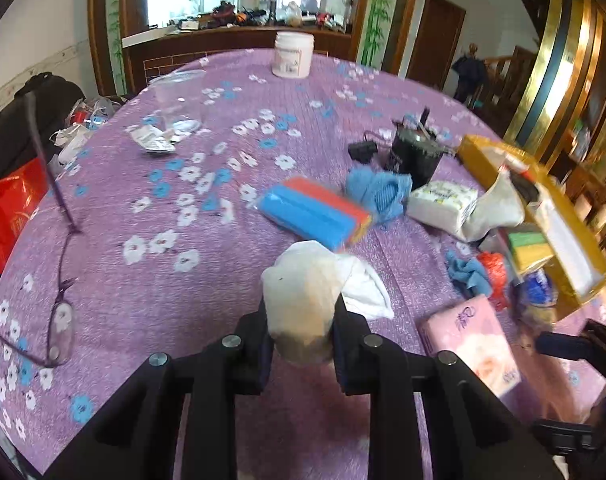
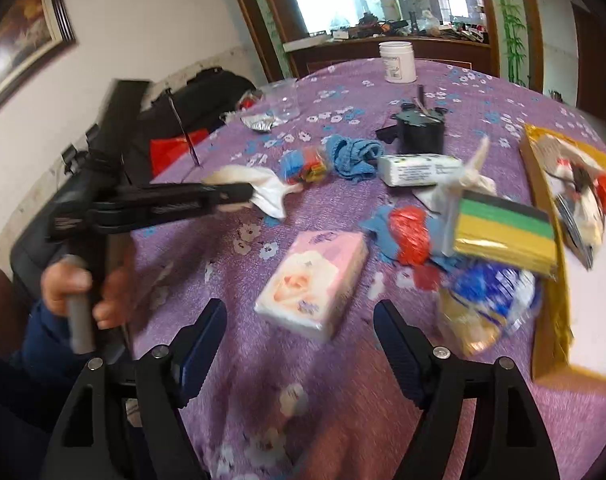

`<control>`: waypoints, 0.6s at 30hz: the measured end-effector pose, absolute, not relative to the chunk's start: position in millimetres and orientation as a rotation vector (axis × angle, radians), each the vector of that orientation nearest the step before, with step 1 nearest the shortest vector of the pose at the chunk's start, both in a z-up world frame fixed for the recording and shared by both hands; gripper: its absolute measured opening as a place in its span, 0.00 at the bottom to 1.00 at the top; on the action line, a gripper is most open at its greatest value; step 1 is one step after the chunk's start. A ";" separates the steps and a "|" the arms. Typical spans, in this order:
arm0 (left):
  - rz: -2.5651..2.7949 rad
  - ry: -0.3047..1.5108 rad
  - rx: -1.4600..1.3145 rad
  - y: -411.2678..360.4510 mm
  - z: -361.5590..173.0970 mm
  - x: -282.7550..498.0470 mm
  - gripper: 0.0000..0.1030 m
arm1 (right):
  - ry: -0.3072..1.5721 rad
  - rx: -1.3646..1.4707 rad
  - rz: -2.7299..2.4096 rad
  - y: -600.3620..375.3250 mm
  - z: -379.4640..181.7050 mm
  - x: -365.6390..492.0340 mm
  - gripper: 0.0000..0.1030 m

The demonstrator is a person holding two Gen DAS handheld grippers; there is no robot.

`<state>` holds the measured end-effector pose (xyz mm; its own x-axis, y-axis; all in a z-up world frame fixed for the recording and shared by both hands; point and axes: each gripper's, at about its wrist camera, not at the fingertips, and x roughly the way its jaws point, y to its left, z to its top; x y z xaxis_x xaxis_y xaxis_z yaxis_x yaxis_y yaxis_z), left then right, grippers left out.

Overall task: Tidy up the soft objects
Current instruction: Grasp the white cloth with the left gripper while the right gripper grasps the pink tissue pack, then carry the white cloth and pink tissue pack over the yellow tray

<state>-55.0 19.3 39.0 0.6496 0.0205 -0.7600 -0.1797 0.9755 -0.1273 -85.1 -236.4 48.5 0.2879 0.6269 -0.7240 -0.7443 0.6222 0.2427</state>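
My left gripper [image 1: 301,320] is shut on a white sock [image 1: 303,292], held just above the purple flowered tablecloth [image 1: 143,208]; the right wrist view shows the same sock [image 2: 259,184] in the left gripper [image 2: 239,194]. My right gripper [image 2: 299,320] is open and empty, just in front of a pink tissue pack [image 2: 311,284], also in the left wrist view [image 1: 469,340]. Other soft things lie around: a blue-orange sponge pack [image 1: 315,212], a blue cloth [image 1: 379,192], a white tissue pack [image 1: 443,204], a second white sock [image 1: 495,204], and a green-yellow sponge pack [image 2: 503,232].
A yellow box [image 2: 551,280] lies at the table's right edge. A black pot [image 2: 421,128], a white jar [image 2: 397,62] and a clear cup [image 2: 285,98] stand farther back. Glasses [image 1: 59,312] lie at the left. A red mesh item [image 2: 409,232] and a blue-white bag [image 2: 491,300] are at the right.
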 end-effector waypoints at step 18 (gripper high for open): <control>0.030 0.804 -0.226 3.2 40.3 -64.4 0.23 | 0.889 -0.116 0.786 -236.1 37.3 -76.9 0.59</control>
<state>-64.4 3.2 40.3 0.6949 -0.0590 -0.7167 -0.1125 0.9754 -0.1894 -76.9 -236.1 37.3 0.3755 0.5666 -0.7335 -0.6584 0.7201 0.2192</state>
